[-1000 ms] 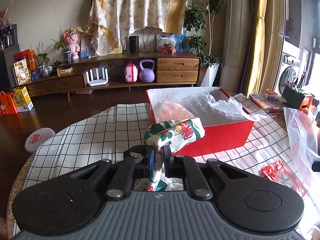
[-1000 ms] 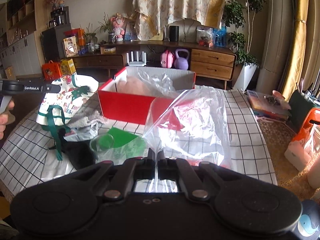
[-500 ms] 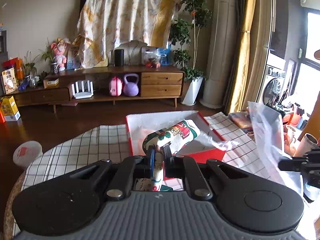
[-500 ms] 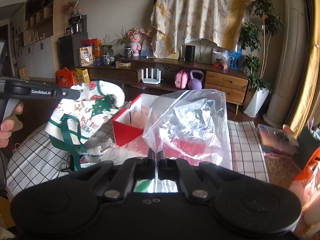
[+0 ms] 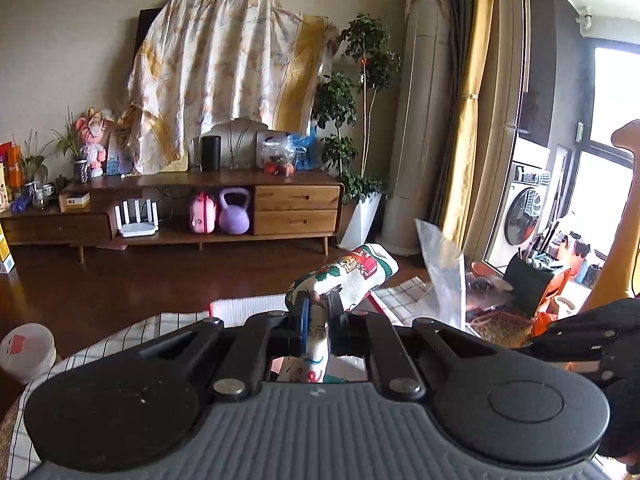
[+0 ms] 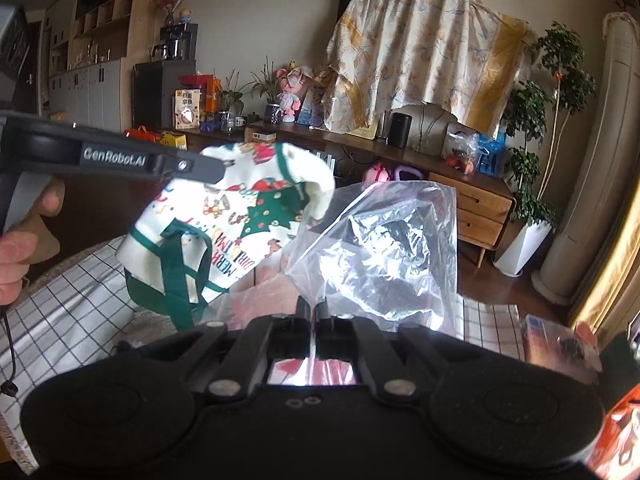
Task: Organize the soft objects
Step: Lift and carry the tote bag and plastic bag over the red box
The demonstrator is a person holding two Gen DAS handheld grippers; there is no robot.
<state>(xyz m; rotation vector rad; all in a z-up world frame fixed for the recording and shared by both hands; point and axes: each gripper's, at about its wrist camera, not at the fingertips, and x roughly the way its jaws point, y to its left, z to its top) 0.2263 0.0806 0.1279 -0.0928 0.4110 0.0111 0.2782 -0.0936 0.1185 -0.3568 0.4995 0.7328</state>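
Two wrist fisheyes, both lifted above the bench, facing the far wall.
Left wrist view is looking forward over its own gripper [image 5: 316,312] toward the TV console [image 5: 224,216]; right wrist view is sitting further right, angling left, catching the left gripper [image 6: 224,166] close by. Both are sharing the console, draped sheet [image 6: 420,60] and checked bench [image 6: 72,292].

The table [image 6: 68,300] is covered with a white cloth checked in thin black lines, and its rim curves round at the near left. A red box [image 5: 248,306] with a white ribbed inner wall sits on the cloth, mostly hidden from both views.
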